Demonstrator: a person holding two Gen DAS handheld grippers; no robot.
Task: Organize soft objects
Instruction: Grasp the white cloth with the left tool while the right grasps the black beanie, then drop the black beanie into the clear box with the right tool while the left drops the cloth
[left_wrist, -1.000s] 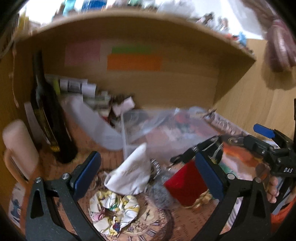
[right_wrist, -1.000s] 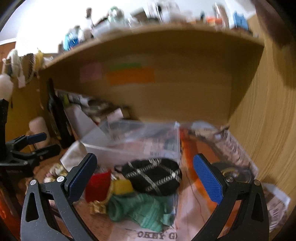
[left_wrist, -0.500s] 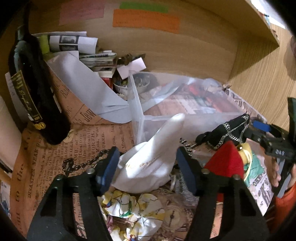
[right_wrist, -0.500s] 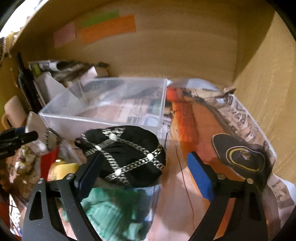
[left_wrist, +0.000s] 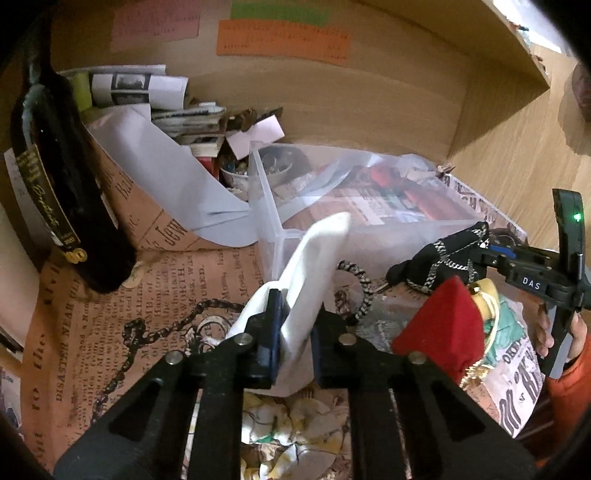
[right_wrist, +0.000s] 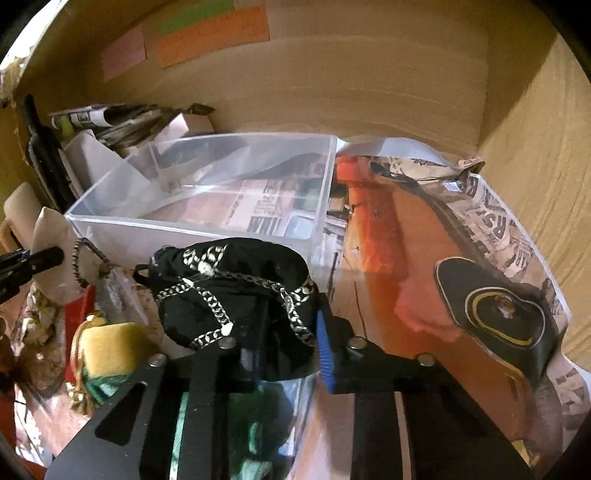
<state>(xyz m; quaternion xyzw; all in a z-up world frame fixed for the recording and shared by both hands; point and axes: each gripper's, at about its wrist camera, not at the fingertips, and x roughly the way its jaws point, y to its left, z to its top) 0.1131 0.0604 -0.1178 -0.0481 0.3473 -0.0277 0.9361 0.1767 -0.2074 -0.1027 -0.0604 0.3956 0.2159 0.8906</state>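
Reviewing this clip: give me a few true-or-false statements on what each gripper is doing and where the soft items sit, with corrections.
1. The left gripper pinches a white cloth. True; its jaws are closing.
2. The right gripper holds the red pouch. False: it grips the black chain-trimmed pouch.
3. The clear plastic bin holds no soft items. True.
4. The dark bottle lies flat. False: it stands upright.

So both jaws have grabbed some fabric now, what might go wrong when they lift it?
The black pouch carries loose silver chains that might snag on the clear bin rim. The white cloth is pinched low, so its tall free end could flop and drag the braided cord beside it.
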